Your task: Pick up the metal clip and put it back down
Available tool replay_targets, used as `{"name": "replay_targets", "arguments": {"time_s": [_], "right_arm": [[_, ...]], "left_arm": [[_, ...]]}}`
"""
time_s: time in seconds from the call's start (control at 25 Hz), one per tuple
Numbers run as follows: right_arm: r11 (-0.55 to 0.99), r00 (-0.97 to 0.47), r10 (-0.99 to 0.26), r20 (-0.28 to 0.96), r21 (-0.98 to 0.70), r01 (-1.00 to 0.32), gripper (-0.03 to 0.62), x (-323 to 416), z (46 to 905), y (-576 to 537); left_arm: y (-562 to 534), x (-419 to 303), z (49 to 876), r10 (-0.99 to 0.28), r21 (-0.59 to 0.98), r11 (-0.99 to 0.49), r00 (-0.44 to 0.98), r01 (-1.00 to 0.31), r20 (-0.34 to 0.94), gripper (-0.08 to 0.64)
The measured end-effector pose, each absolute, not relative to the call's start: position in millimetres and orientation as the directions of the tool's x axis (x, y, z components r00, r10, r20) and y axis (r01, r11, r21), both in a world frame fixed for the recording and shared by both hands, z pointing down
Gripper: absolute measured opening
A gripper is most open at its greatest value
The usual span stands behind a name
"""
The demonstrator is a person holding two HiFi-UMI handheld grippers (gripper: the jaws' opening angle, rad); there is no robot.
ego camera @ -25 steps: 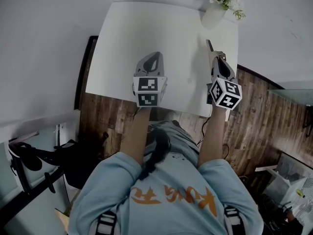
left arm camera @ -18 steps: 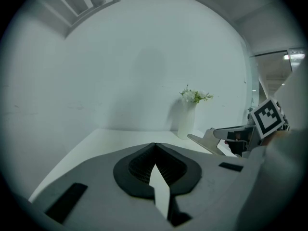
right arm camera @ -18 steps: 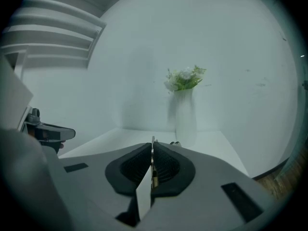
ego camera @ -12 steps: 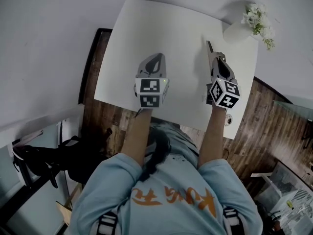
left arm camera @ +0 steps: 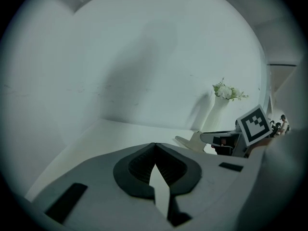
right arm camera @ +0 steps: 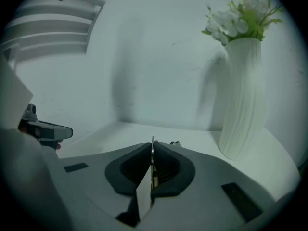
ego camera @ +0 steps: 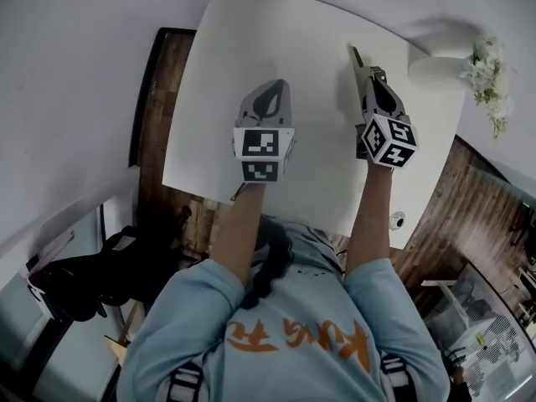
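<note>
In the right gripper view a thin metal clip [right arm camera: 152, 142] stands on edge, pinched between the dark pads of my right gripper [right arm camera: 152, 146]. Only its upper edge pokes out of the jaws. In the head view that gripper [ego camera: 360, 65] hovers over the right part of the white table [ego camera: 251, 32], its tip pointing away from me. My left gripper [ego camera: 266, 99] is level with it over the table's middle. In its own view my left gripper [left arm camera: 155, 145] is shut, with nothing between its jaws. The right gripper [left arm camera: 226, 139] shows at the right of the left gripper view.
A white ribbed vase [right arm camera: 243, 100] with white flowers [right arm camera: 238, 18] stands at the table's far right corner, close to the right of the right gripper; the vase [ego camera: 440, 61] also shows in the head view. A pale wall rises behind the table. Wooden floor [ego camera: 167, 99] borders the table's left edge.
The head view has swung, so the table and vase sit further right and up in the picture. Both grippers stay side by side over the table, the right one still closed.
</note>
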State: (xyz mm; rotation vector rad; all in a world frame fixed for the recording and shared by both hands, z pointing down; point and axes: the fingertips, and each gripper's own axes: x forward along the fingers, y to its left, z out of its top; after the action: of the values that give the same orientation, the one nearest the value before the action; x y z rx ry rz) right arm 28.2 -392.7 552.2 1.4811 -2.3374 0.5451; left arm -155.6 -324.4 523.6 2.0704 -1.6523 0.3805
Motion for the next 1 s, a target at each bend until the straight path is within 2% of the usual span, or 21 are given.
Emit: {"name": "replay_targets", "arguments": {"time_s": [0.52, 0.76, 1.0], "right_arm": [[0.374, -0.438, -0.786, 0.437, -0.229, -0.899, 0.036, 3.5, 570.1, -450.4], [0.316, -0.370, -0.786, 0.495, -0.194, -0.929, 0.096, 22.5, 588.4, -456.9], [0.278, -0.292, -0.815, 0.501, -0.105, -0.955, 0.091, 38.0, 573.7, -447.9]], "left_arm": [[-361.4, -171.8, 574.9, -0.803, 0.270, -0.167, 0.290, -0.948, 0.520, 0.020], [-361.4, -170.9, 574.2, -0.801, 0.265, -0.176, 0.295, -0.948, 0.521, 0.020], [-351.1, -168.4, 556.1, -0.820, 0.218, -0.161, 0.253, -0.963, 0.513, 0.020]]}}
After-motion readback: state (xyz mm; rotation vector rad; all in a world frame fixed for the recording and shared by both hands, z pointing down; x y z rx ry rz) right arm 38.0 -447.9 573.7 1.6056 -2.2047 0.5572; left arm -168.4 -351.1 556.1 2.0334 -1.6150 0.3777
